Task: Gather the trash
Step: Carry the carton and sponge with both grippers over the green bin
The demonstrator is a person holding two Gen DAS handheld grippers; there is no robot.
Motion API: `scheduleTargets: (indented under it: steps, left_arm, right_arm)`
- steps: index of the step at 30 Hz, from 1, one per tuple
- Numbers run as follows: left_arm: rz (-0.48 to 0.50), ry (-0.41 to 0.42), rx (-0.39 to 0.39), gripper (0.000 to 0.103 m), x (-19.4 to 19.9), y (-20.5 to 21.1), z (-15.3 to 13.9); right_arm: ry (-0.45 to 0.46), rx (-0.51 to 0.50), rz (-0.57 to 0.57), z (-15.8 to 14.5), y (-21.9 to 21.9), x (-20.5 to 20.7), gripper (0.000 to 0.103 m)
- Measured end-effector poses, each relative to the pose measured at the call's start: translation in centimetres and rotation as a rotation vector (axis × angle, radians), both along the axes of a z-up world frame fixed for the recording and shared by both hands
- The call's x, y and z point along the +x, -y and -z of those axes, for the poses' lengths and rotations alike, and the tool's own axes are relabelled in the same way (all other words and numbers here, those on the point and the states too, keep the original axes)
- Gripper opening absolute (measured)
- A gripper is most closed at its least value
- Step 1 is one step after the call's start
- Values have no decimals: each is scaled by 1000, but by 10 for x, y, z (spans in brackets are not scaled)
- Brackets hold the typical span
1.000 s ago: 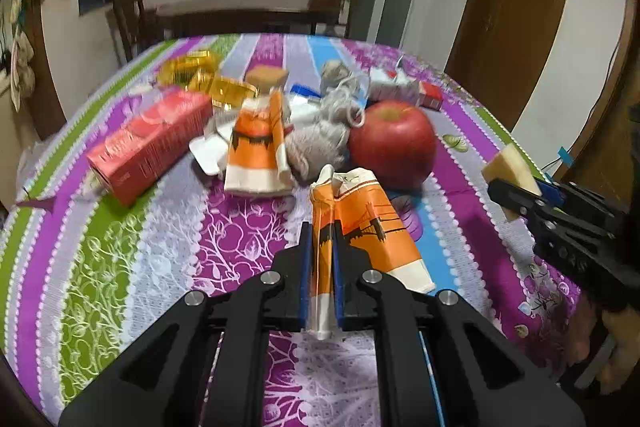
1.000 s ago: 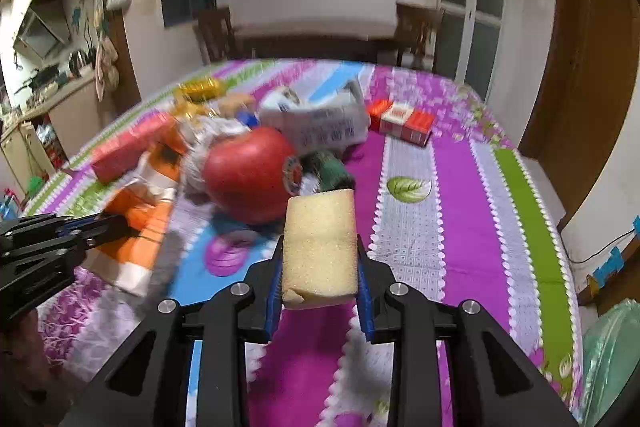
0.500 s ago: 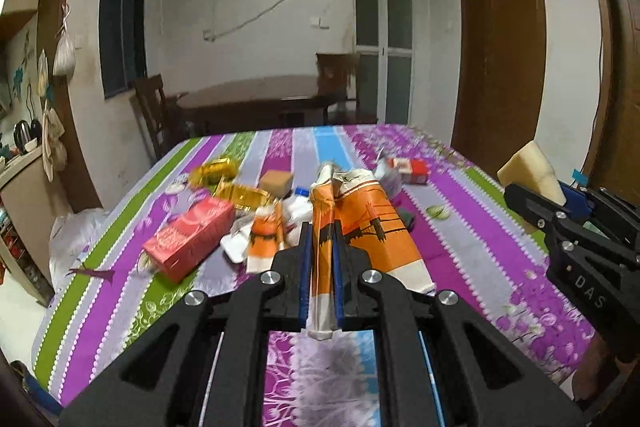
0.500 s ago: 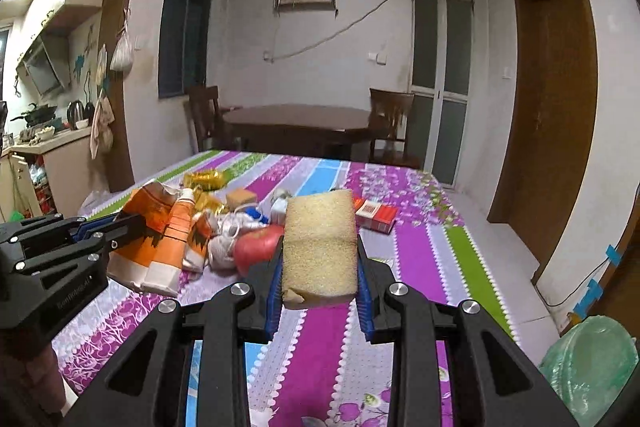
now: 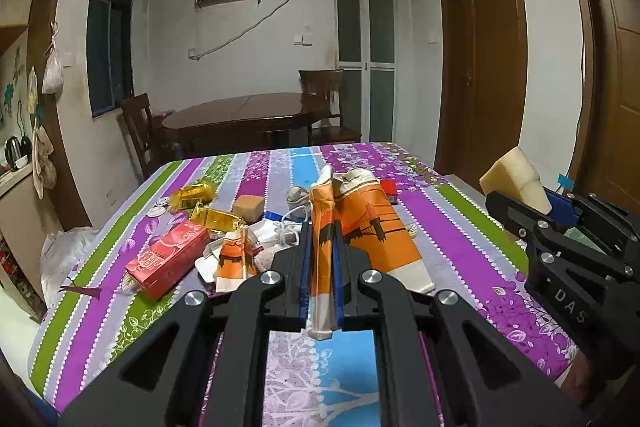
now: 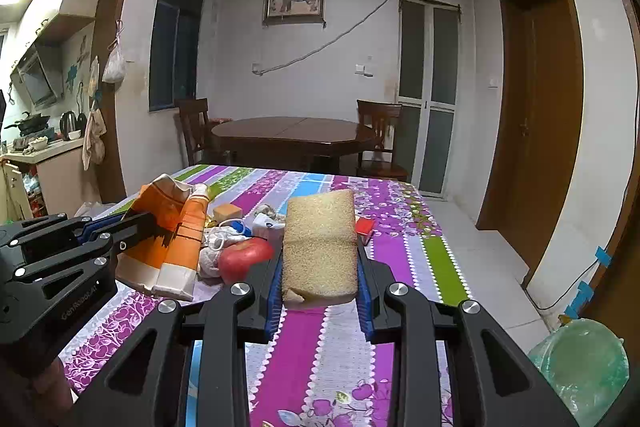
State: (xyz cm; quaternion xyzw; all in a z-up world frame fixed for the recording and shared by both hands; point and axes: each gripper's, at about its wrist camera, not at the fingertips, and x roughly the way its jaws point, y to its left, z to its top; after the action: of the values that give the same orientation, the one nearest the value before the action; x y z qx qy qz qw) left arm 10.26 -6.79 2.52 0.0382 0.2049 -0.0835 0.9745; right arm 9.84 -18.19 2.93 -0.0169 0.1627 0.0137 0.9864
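Observation:
My left gripper (image 5: 320, 239) is shut on a flattened orange and white carton (image 5: 360, 227) and holds it above the striped tablecloth (image 5: 460, 251). The carton also shows in the right wrist view (image 6: 168, 239). My right gripper (image 6: 320, 255) is shut on a yellow sponge (image 6: 320, 247), also lifted above the table. The sponge shows at the right of the left wrist view (image 5: 514, 179). On the table lie a red carton (image 5: 168, 259), a second orange carton (image 5: 234, 261), gold wrappers (image 5: 192, 193), a brown sponge cube (image 5: 249, 207) and a red apple (image 6: 242, 259).
A green plastic bag (image 6: 580, 367) sits on the floor at the right of the table. A white bag (image 5: 60, 255) lies on the floor at the left. A dark wooden table (image 5: 240, 115) with chairs stands behind. A small red box (image 6: 364, 226) lies further back.
Both grippers have risen and pulled back from the table with the carton and the sponge still held. The pile of items now looks smaller and lower in both views.

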Motion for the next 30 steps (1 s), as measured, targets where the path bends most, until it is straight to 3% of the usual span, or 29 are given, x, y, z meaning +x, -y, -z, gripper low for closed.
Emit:
scheduleTargets:
  steps: [13, 22, 30]
  left_arm:
    - [85, 20, -2, 7, 7, 44, -6]
    - [257, 21, -15, 7, 18, 131, -16]
    - [481, -33, -1, 8, 16, 240, -9]
  right_arm:
    - [1, 14, 82, -10, 47, -12, 31]
    - [-19, 3, 280, -28, 160, -35, 31]
    - [-126, 36, 474, -19, 292, -69, 31]
